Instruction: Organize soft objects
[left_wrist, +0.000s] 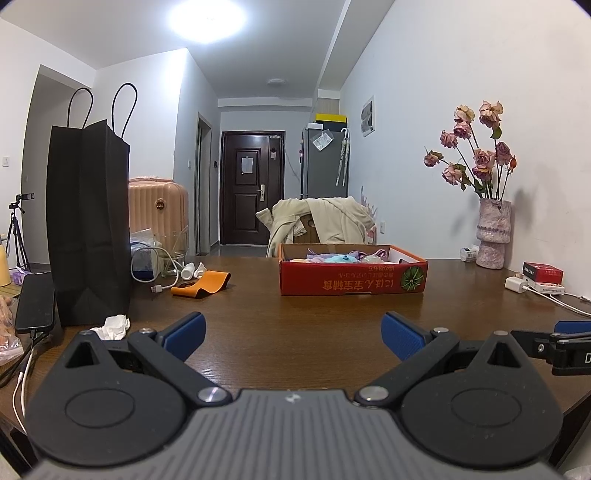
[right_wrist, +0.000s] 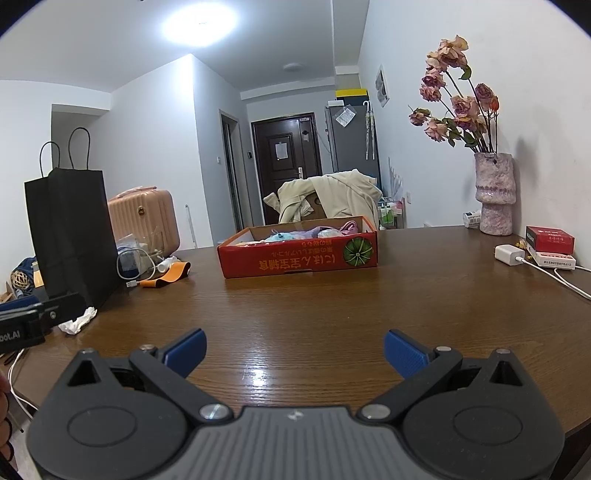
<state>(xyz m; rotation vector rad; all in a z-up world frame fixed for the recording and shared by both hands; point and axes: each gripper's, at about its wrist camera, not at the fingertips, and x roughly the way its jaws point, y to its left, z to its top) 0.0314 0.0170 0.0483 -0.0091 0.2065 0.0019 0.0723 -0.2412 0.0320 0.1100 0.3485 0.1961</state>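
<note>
At the far left of the wooden table (left_wrist: 295, 332) I noted a tall black paper bag (left_wrist: 88, 221) standing upright with its two cord handles raised. A crumpled white tissue (left_wrist: 112, 326) lay at its foot. Just beyond the bag I recorded a white cable (left_wrist: 155, 273) and an orange band (left_wrist: 203, 283) lying flat, folded over at one end.

My left gripper (left_wrist: 293, 334) sat low over the near table edge, its blue-padded fingers (left_wrist: 184, 332) spread wide with only bare wood between them. It held nothing.

Toward the centre, well beyond both tools, I observed a shallow red cardboard box (left_wrist: 351, 282), printed on its front wall with lettering and a green melon mark. The soft objects (left_wrist: 338, 257) lay inside it as a low heap in pale blue, lilac, pink and yellow. They looked plush or cloth; I could not tell the separate pieces apart.

My right gripper (right_wrist: 295, 352) was likewise spread apart and empty above the table.

At the far right I logged a pink vase (right_wrist: 495, 194) of dried roses, a white charger (right_wrist: 509, 254) and a red carton (right_wrist: 549, 239) stacked on a white one.
</note>
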